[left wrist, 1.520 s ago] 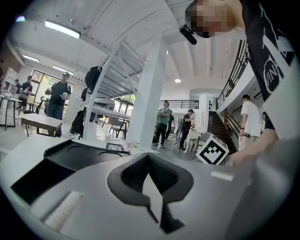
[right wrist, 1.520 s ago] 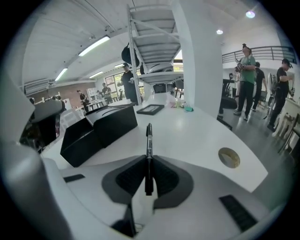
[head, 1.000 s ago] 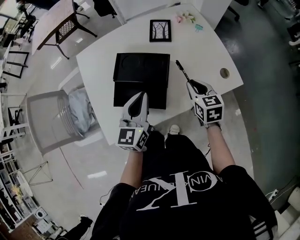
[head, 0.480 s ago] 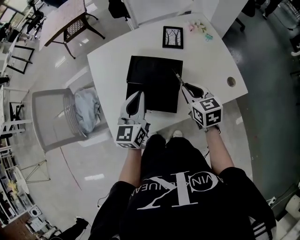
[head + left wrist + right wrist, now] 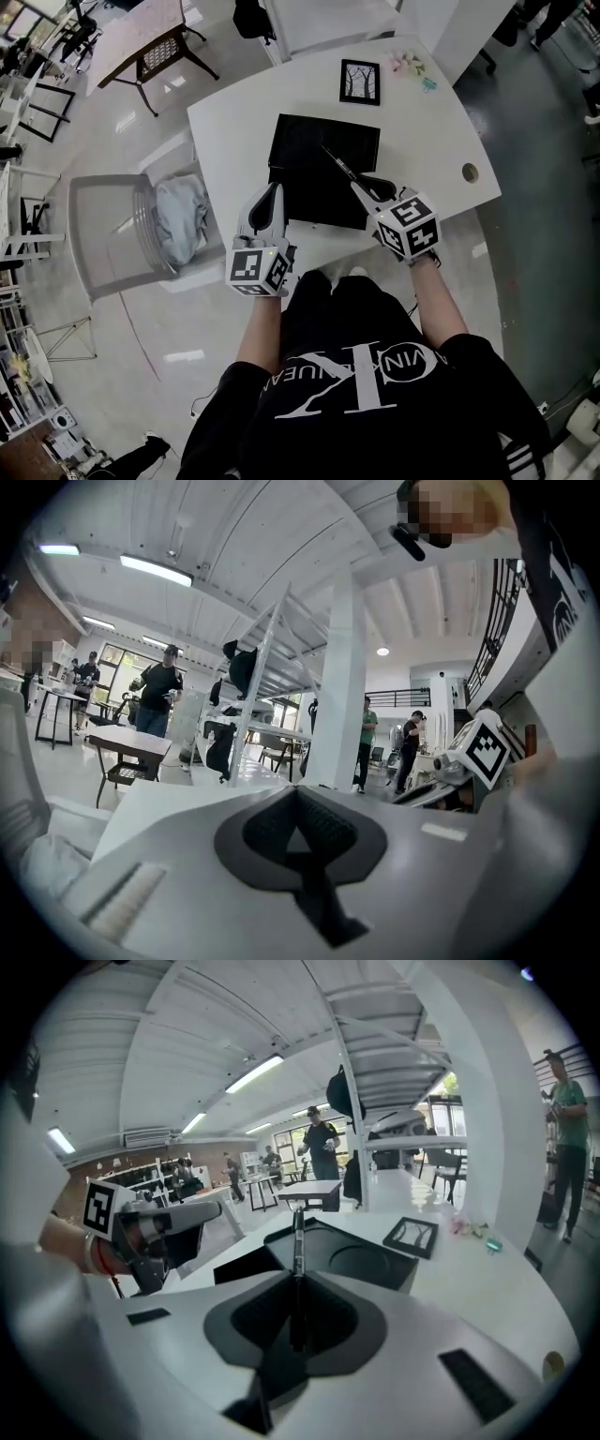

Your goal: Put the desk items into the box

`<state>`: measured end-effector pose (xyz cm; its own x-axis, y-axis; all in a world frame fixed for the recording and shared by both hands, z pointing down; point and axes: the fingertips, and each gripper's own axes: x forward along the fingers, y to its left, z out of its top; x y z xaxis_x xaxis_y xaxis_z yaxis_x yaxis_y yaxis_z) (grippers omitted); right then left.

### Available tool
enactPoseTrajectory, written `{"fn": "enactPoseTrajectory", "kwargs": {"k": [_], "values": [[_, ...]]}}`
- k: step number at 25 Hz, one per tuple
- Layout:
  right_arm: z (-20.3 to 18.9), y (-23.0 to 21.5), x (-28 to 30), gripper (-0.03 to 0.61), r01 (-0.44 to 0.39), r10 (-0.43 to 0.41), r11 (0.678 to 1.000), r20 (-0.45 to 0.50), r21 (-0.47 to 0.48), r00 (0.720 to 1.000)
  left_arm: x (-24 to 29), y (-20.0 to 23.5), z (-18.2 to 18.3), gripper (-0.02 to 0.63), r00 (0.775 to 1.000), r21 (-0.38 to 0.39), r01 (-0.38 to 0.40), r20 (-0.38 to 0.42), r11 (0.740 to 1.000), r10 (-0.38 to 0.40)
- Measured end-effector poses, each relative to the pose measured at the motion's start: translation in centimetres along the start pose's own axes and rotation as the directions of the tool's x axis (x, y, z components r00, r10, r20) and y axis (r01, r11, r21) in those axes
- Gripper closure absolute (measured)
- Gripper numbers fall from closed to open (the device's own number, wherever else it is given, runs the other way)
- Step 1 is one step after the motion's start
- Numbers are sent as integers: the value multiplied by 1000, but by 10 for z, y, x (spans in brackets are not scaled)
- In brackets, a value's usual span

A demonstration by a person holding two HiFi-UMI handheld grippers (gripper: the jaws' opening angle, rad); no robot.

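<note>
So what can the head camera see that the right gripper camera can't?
Only the head view shows the grey chair with a cloth on it, and the person's black shirt. Only the right gripper view shows the ceiling lights and people standing far back in the room. Both show the right gripper shut on the pen, the black box, the picture frame and the left gripper.

White worktop [image 5: 234, 122], black box [image 5: 305, 173], black pen [image 5: 339, 166], picture frame [image 5: 361, 82] black round a pale bare-tree print, small items [image 5: 412, 64] pastel pink and green at far right, left gripper [image 5: 272, 192] and right gripper [image 5: 362, 187] white, black pads, black-and-white square markers, chair [image 5: 103, 234] grey.
</note>
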<state>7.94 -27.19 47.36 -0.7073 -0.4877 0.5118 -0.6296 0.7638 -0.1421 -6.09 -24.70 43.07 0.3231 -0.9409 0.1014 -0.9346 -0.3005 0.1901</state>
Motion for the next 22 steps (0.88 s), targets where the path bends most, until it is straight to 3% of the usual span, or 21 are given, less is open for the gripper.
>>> {"fn": "enactPoseTrajectory", "kwargs": {"k": [11, 22], "values": [[-6, 42, 27, 522, -119, 112, 990, -92, -76, 990, -22, 36, -3, 604, 997, -24, -82, -1, 996, 82], [-31, 66, 45, 522, -215, 177, 968, -250, -133, 952, -39, 54, -15, 604, 991, -48, -134, -23, 990, 133]]}}
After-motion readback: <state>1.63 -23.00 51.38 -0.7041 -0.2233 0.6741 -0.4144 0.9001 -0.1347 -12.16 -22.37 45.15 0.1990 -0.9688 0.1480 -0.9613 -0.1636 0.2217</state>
